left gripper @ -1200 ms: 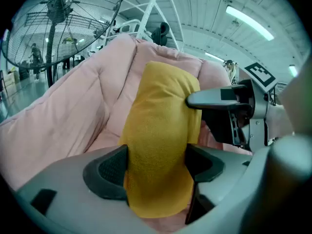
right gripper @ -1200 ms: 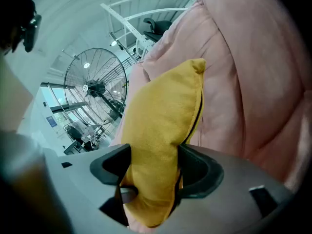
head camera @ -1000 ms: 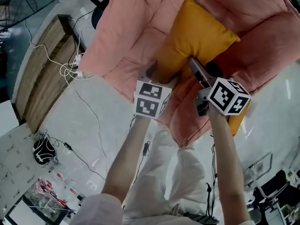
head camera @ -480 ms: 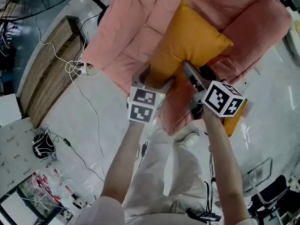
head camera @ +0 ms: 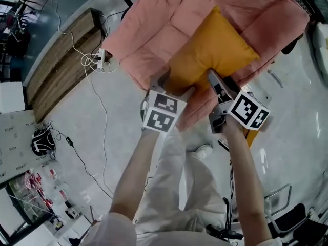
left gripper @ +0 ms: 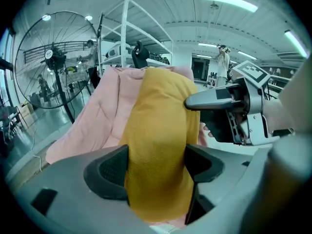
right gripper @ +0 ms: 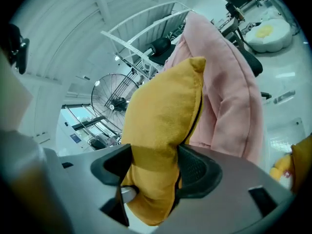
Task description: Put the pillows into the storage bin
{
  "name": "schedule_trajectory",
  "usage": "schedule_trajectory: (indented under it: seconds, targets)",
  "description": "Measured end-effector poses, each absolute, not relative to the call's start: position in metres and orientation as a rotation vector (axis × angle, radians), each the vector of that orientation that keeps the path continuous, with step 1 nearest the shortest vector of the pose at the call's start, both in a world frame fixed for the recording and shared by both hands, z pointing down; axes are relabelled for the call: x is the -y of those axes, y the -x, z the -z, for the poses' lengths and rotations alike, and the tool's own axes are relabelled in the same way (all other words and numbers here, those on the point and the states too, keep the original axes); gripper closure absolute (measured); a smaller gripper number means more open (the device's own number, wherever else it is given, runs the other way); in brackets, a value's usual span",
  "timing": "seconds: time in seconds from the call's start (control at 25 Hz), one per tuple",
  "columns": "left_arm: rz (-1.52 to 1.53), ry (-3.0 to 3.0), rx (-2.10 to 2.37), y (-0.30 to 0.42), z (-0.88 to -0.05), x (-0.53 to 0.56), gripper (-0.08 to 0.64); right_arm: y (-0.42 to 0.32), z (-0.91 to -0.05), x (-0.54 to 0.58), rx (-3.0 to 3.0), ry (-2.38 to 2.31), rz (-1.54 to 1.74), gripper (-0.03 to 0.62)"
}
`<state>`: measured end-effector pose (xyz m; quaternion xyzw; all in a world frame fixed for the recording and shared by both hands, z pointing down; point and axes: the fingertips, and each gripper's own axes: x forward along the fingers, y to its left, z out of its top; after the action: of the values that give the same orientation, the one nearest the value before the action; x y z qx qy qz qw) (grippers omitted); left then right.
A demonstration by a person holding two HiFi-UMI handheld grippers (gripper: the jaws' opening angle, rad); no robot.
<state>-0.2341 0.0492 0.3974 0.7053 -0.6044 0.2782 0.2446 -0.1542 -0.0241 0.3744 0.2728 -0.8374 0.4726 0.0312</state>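
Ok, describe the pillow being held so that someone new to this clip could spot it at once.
Find the big pink padded seat filling the top of the head view. Against its front is a plump square pillow, pinched at its near edge by the left claw and right claw. It is the only mustard-yellow thing on all that pink.

Pink quilt (head camera: 169, 24); wooden board (head camera: 64, 60) (power strip (head camera: 103, 58) beside); standing fan (left gripper: 53, 60).
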Motion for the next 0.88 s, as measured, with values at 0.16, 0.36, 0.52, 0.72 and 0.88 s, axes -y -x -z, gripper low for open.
schedule_trajectory:
  seconds: [0.16,0.36,0.52,0.72,0.88]
  targets:
    - [-0.779,-1.941,1.633,0.225,-0.382,-0.068,0.189,0.142,-0.363,0.008,2.555,-0.885,-1.537,0.285]
    - [-0.777,-2.000,1.586,0.217,-0.377,-0.079,0.193,0.133,-0.363,-0.007,2.550,-0.964,-1.611,0.291]
    - [-0.789,-2.049,1.526,0.212,-0.373,-0.092,0.195,0.125,-0.361,-0.023,2.556,-1.056,-1.653,0.298]
    - [-0.797,-2.102,1.442,0.185,-0.363,-0.104,0.199,0.095,-0.348,-0.041,2.544,-1.156,-1.635,0.300]
    - [-0.807,-2.130,1.383,0.159,-0.358,-0.114,0.201,0.066,-0.342,-0.052,2.528,-1.233,-1.650,0.302]
